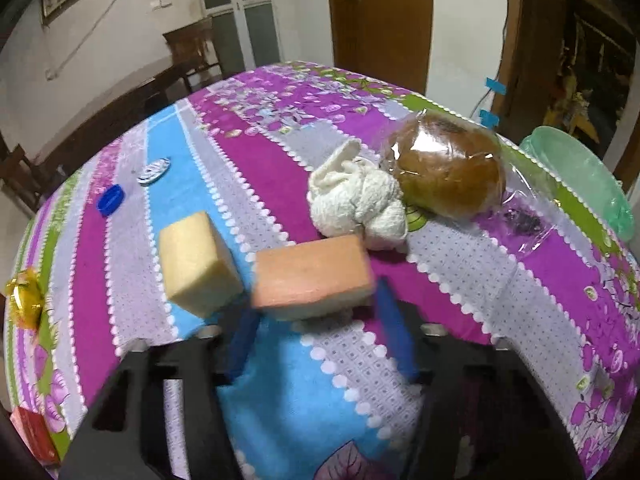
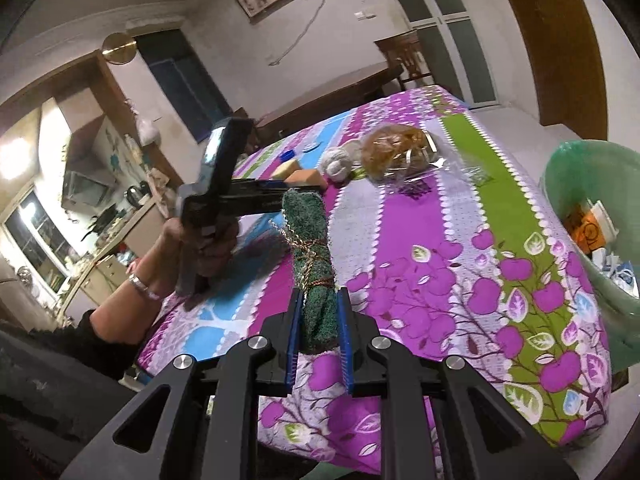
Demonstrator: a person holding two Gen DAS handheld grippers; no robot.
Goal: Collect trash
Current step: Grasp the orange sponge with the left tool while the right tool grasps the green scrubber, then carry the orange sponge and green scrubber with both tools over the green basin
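left gripper (image 1: pixel 316 312) is straddling the orange sponge (image 1: pixel 314 276): blue pads on both short ends, jaws about half wide. pads look at or just touching the ends, but blur means i can't confirm a firm squeeze. sponge's long axis runs across the jaw gap, so the grip is lengthwise. it looks slightly tilted off the tablecloth (image 1: pixel 280 400).

yellow sponge (image 1: pixel 198 262) sits just beside it on the left side of the view, white rag (image 1: pixel 360 200) right behind, bagged bread (image 1: pixel 448 168) behind that.

right gripper (image 2: pixel 318 320) is clamped narrow on a rolled green scouring cloth (image 2: pixel 314 264) tied with string, roll pointing straight out along the fingers.

key relation: green bin (image 2: pixel 560 184) is off the table edge on the right side, well apart from the left gripper, nearer the right one. judgement: right hand drops first; left has to cross the table past the bread.
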